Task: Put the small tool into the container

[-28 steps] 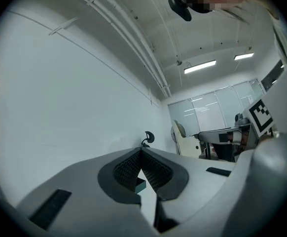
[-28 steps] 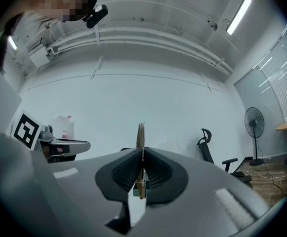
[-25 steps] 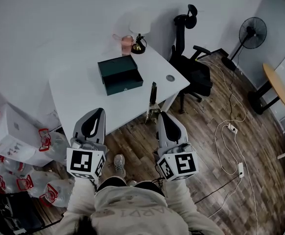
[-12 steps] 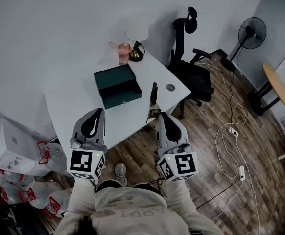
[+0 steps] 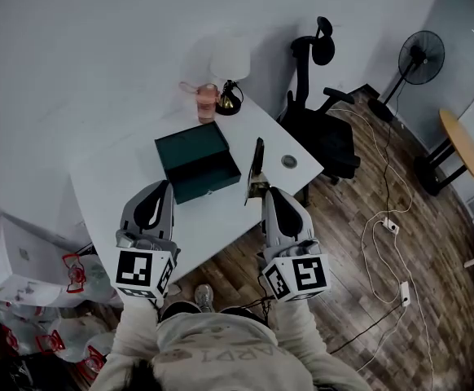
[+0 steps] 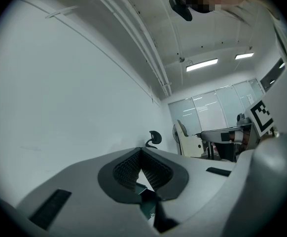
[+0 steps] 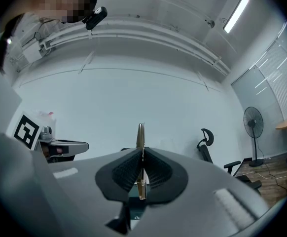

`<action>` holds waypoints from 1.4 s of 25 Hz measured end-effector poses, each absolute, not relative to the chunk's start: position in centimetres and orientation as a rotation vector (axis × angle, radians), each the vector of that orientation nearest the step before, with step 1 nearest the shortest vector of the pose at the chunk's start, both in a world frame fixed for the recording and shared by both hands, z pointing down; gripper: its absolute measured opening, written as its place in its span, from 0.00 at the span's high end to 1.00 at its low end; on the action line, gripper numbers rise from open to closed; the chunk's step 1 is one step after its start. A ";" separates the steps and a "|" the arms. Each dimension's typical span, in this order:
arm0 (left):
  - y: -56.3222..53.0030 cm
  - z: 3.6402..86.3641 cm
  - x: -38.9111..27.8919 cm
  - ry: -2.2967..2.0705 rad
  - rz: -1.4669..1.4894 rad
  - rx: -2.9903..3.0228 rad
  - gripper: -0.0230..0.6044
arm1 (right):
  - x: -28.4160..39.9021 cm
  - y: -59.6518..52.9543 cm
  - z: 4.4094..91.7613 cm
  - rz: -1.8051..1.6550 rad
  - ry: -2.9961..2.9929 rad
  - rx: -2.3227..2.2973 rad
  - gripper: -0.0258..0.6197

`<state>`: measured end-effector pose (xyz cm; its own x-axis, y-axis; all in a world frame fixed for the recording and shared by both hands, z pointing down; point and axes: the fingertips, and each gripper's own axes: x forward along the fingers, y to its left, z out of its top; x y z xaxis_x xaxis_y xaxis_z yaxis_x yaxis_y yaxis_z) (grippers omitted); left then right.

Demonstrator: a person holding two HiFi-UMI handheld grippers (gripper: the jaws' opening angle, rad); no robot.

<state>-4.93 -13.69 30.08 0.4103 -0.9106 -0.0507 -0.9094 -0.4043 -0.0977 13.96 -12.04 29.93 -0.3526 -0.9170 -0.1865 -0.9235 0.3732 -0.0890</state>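
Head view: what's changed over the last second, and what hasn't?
The person has moved toward the white desk, so it and the open green box sit lower in view, nearer both grippers. The small tool now overlaps the desk beside the box. Unchanged: right gripper shut on the tool, left gripper shut and empty.

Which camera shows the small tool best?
The right gripper view: the small tool stands clamped in the right claw. Head view shows a dark sliver; left gripper view, nothing of it.
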 end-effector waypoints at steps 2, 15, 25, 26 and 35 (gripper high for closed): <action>-14.9 30.1 -5.2 1.645 -0.016 -2.551 0.96 | 13.7 -13.2 30.0 0.041 2.421 -1.660 0.93; -21.1 31.0 -8.5 1.621 -0.018 -2.586 0.96 | 10.4 -19.1 30.6 0.041 2.421 -1.687 0.93; -23.0 32.6 -10.3 1.665 -0.026 -2.603 0.96 | 8.5 -21.8 31.4 0.069 2.495 -1.664 0.93; -23.2 32.6 -10.4 1.672 -0.032 -2.599 0.96 | 8.4 -22.3 31.5 0.072 2.507 -1.656 0.93; -25.1 33.0 -11.2 1.814 -0.045 -2.522 0.96 | 7.1 -26.7 33.7 0.169 2.728 -1.530 0.93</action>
